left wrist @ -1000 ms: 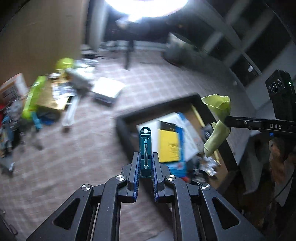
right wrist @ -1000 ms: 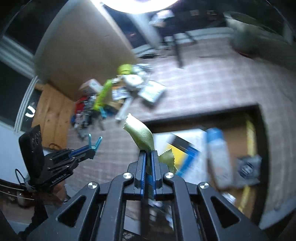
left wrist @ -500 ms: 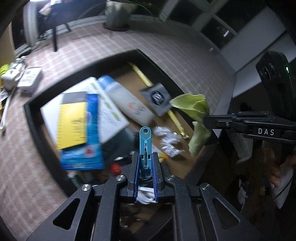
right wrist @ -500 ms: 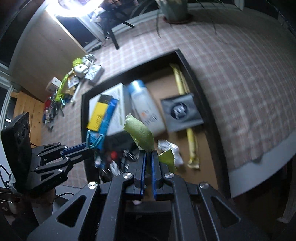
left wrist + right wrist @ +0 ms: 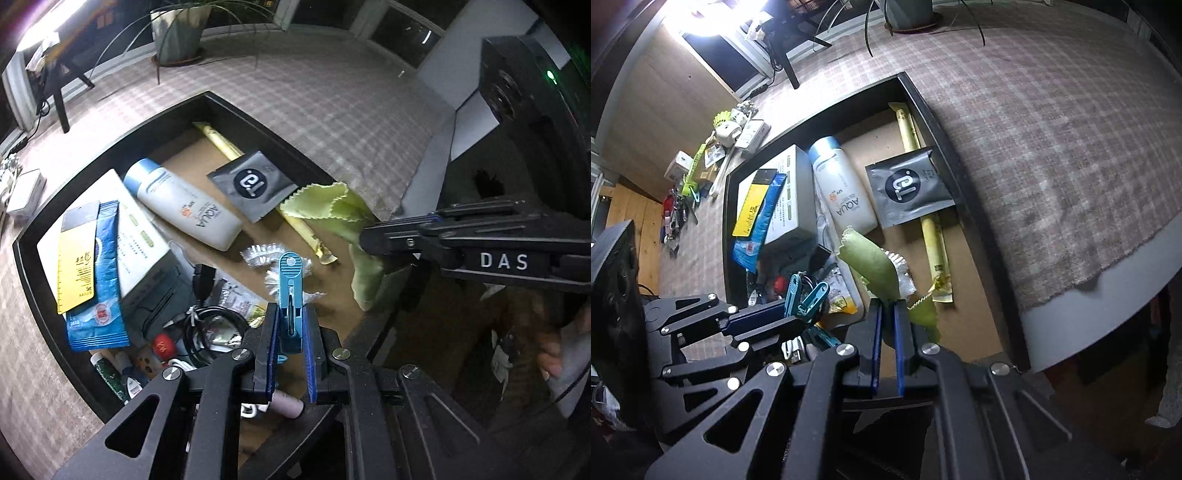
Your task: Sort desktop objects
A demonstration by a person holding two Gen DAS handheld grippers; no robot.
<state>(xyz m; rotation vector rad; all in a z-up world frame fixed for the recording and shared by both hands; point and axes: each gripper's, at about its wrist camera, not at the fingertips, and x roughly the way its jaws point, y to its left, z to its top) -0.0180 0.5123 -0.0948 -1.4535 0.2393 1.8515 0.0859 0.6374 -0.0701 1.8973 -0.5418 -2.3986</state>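
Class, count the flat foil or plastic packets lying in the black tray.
3: a dark grey sachet by the right wall, and a yellow-black packet beside a blue one on the white box. Clutter may hide more.

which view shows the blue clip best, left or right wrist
The left wrist view: the blue clip stands upright between the left tongs, its whole face toward the camera. The right wrist view shows the clip smaller, from the side, against the clutter in the black tray.
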